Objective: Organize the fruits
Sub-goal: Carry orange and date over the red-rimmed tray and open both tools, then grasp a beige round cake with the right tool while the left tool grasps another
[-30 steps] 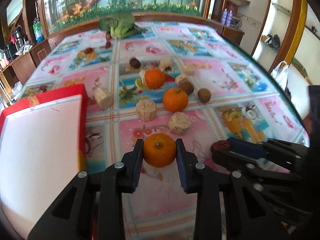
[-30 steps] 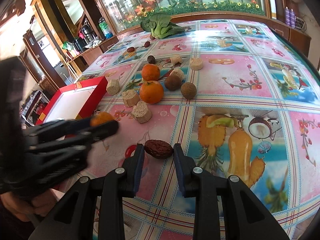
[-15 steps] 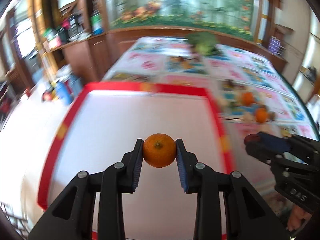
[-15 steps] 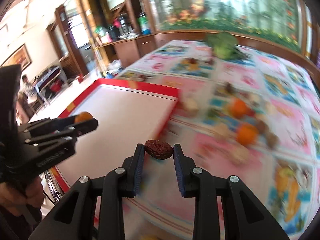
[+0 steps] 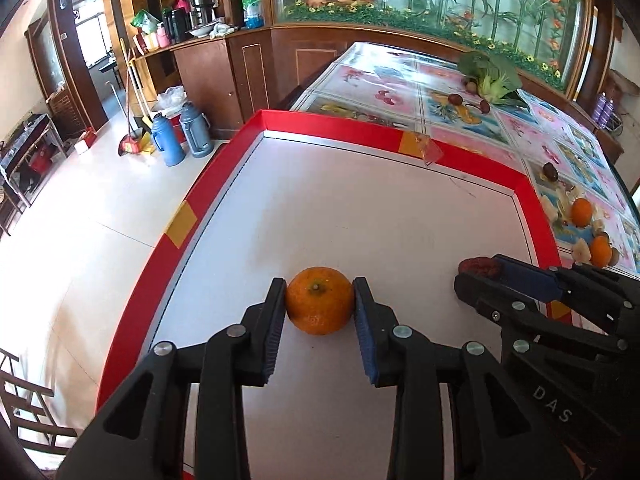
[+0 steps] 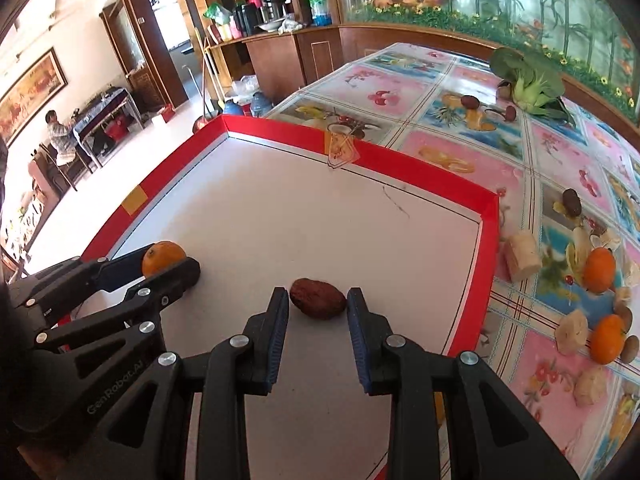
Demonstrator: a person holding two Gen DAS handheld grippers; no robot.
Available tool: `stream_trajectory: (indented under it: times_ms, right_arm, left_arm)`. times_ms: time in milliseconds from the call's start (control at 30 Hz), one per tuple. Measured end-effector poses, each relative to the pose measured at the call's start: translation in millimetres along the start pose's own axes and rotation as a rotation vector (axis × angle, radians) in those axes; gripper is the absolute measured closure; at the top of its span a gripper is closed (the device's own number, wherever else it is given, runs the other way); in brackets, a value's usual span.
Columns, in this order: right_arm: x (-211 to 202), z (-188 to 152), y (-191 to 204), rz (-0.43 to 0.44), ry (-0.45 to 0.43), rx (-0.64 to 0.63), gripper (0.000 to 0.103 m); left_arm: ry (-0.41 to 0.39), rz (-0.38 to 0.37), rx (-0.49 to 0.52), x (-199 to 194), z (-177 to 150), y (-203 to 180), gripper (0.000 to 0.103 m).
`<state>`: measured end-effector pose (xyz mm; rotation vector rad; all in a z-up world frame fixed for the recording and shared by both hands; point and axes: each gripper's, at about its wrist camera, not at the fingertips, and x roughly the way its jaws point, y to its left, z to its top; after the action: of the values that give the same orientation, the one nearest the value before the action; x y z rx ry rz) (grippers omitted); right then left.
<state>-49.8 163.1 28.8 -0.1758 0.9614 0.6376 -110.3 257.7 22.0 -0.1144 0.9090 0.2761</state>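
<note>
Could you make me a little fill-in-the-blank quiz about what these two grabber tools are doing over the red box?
1. Between the fingers of the left gripper sits an ______.
2. The dark brown fruit lies on the box's ______ floor.
3. The box has a rim coloured ______.
4. Out on the tablecloth, the number of oranges waiting is ______.

Missing words: orange; white; red; two

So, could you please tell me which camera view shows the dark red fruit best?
The right wrist view: the dark red fruit lies whole between that gripper's fingers. The left wrist view shows only its top edge behind the right gripper.
</note>
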Motion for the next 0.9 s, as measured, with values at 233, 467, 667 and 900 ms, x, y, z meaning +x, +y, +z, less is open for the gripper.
stream_trajectory:
  times_ms: [233, 467, 667, 900]
  right_arm:
    - [-31, -13, -26, 0.031, -0.071, 0.075, 0.063]
    - [-80, -43, -72, -0.001, -0.189, 0.191, 0.057]
    - [-105, -61, -100, -0.023, -0.217, 0.252, 0.057]
    - [-125, -83, -131, -0.046, -0.242, 0.312, 0.057]
  left_arm:
    - [-0.093, 0.094, 0.053, -26, -3, -13, 0.028]
    - [-0.189, 0.098, 0.113, -63, -4, -43, 0.021]
    - [-0.219, 0.076, 0.171, -82, -7, -72, 0.020]
    - [-0.230, 0.053, 0.225, -96, -12, -103, 0.019]
